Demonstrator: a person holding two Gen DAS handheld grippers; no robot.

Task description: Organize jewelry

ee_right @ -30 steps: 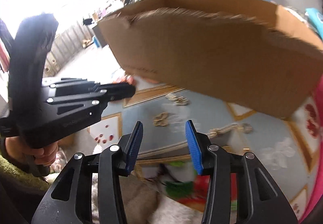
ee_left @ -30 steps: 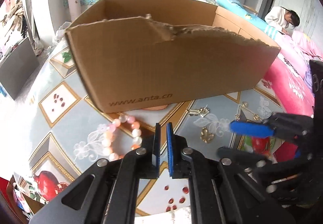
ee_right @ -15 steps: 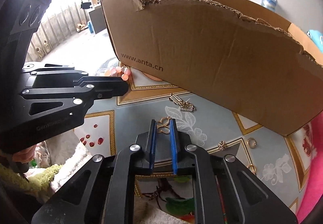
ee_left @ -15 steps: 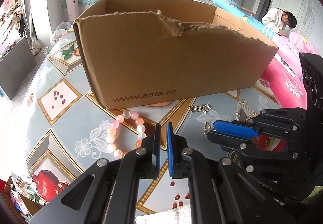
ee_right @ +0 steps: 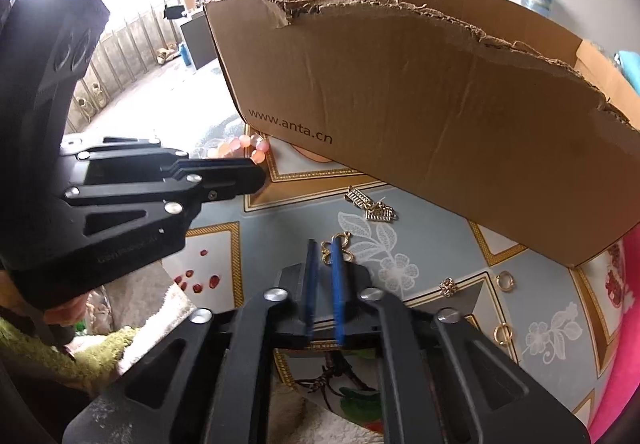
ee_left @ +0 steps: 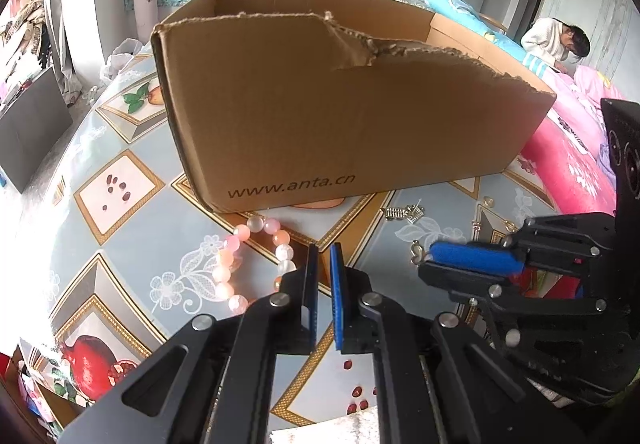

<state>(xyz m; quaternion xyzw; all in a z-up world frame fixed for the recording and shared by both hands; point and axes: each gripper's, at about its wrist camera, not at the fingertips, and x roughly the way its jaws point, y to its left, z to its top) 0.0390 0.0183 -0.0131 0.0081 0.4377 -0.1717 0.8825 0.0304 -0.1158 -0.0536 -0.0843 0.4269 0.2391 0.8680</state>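
right jaws (ee_right: 324, 256) opening, gold charm (ee_right: 336, 246) between tips | left jaws (ee_left: 324, 264) pressed together, empty | risk: charm slips before box (ee_right: 420, 116), thin, poor pinch

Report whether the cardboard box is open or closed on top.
Open. The box has no lid or flaps over it; its torn front rim shows the inside of the far wall. Its contents are hidden.
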